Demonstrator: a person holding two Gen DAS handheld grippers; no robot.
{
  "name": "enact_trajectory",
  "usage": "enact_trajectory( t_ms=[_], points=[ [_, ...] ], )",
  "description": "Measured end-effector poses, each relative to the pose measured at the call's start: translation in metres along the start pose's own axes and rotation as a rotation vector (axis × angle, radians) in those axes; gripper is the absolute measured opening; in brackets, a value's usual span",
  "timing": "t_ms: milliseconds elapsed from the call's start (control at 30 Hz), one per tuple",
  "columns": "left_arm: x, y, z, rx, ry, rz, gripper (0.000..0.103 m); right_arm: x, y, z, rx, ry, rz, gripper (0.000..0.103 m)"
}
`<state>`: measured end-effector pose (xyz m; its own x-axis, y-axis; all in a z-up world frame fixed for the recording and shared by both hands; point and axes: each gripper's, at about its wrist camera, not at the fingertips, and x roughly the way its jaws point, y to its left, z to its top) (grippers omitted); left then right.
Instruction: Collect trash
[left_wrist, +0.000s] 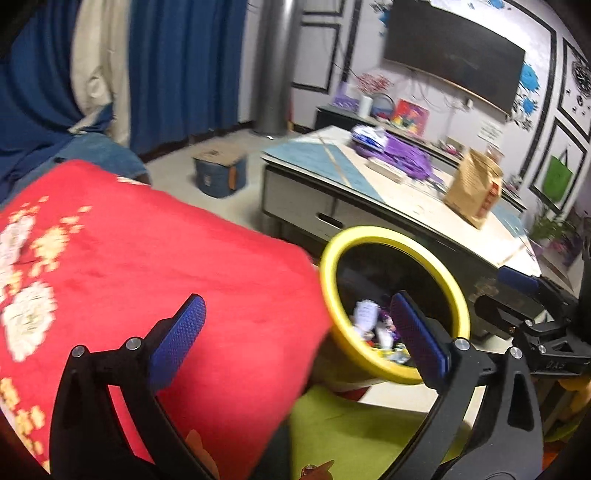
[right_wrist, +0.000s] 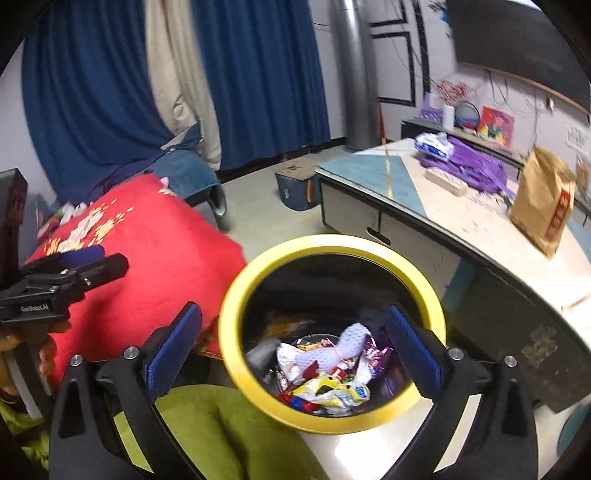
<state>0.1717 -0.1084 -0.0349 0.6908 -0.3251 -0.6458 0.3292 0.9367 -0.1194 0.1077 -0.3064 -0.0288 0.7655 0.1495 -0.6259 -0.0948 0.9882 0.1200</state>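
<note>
Seen from the left wrist camera, the left tongs (left_wrist: 295, 332) stand wide open and empty, their blue ridged pads (left_wrist: 177, 338) spread over a red plush blanket with white and gold flower print (left_wrist: 147, 277) and the round black trash bin with a glossy yellow rim (left_wrist: 428, 254). The bin stands upright on the floor, mouth tilted toward the lens, between the blanket and the low pale bench with a blue panel (left_wrist: 406, 192); only a sliver of crumpled wrappers (left_wrist: 369, 325) shows inside, the rest cut off by the right pad. At the frame's right edge the right tongs (left_wrist: 517, 291) enter side-on, too blurred to tell their spread. A brown paper bag (left_wrist: 472, 184) and purple plastic sheeting (left_wrist: 406, 155) lie on the bench, smeared by motion. From the right wrist camera, the right tongs (right_wrist: 295, 343) hang open and empty directly above the bin (right_wrist: 332, 243), whose mouth faces up; inside sits a heap of foil and plastic wrappers (right_wrist: 332, 369), white, purple, yellow and red. The left tongs (right_wrist: 81, 266) show at left over the blanket (right_wrist: 147, 266). A green cushion (right_wrist: 207, 424) lies beneath.
</note>
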Motion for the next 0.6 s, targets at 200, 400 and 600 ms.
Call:
enact_trajectory(
  t_ms=[200, 400, 600],
  points=[
    [-0.039, 0.031, -0.013, -0.045, -0.075, 0.063, 0.092, -0.007, 0.038, 0.004, 0.001, -0.067, 0.003, 0.097],
    [-0.072, 0.047, -0.025, -0.061, -0.158, 0.108, 0.092, -0.017, 0.070, -0.004, 0.041, -0.175, -0.043, 0.097],
    [-0.096, 0.056, -0.043, -0.073, -0.223, 0.159, 0.092, -0.049, 0.102, -0.023, -0.064, -0.385, -0.058, 0.097]
  ],
)
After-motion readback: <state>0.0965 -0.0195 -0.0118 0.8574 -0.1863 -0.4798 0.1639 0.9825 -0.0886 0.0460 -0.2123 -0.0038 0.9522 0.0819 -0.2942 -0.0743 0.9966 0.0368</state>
